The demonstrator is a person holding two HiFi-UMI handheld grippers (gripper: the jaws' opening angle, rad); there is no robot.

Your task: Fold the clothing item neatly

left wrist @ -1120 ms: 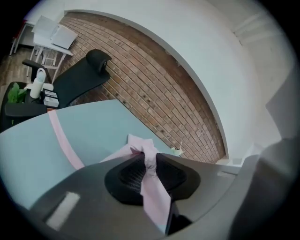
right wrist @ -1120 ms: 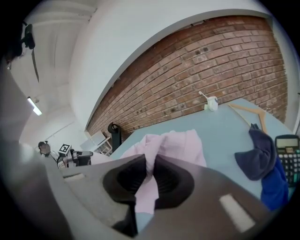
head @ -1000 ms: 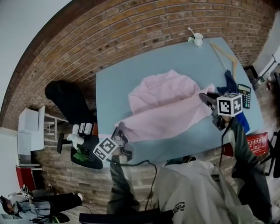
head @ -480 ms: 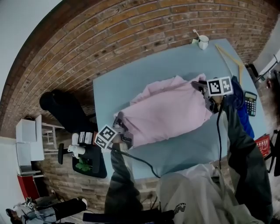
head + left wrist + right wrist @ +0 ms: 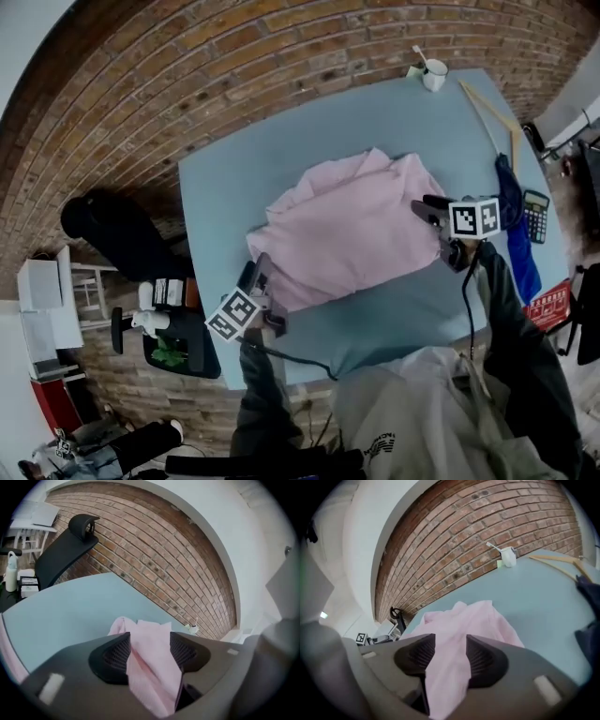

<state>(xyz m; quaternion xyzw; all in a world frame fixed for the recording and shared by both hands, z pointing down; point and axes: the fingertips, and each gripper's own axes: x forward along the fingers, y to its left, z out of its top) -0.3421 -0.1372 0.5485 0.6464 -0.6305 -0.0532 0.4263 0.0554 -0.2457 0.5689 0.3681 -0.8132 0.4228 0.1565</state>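
Observation:
A pink garment (image 5: 347, 234) lies folded over itself in a rough heap on the blue-grey table (image 5: 225, 178). My left gripper (image 5: 255, 274) is at its near left corner, my right gripper (image 5: 427, 208) at its right edge. In the left gripper view the jaws (image 5: 150, 651) are opening, with a fold of pink cloth (image 5: 140, 632) hanging loosely in the wide gap. The right gripper (image 5: 446, 656) is likewise opening, and pink cloth (image 5: 464, 620) lies slack between its pads.
A white mug (image 5: 434, 75) stands at the far right corner, with a wooden hanger (image 5: 487, 112) beside it. A dark blue cloth (image 5: 514, 225) and a calculator (image 5: 536, 214) lie at the right edge. A black chair (image 5: 103, 225) is left of the table.
The spread garment's near edge was carried over onto the rest, so it now lies smaller and doubled. The right gripper swung to the far side and came back a little.

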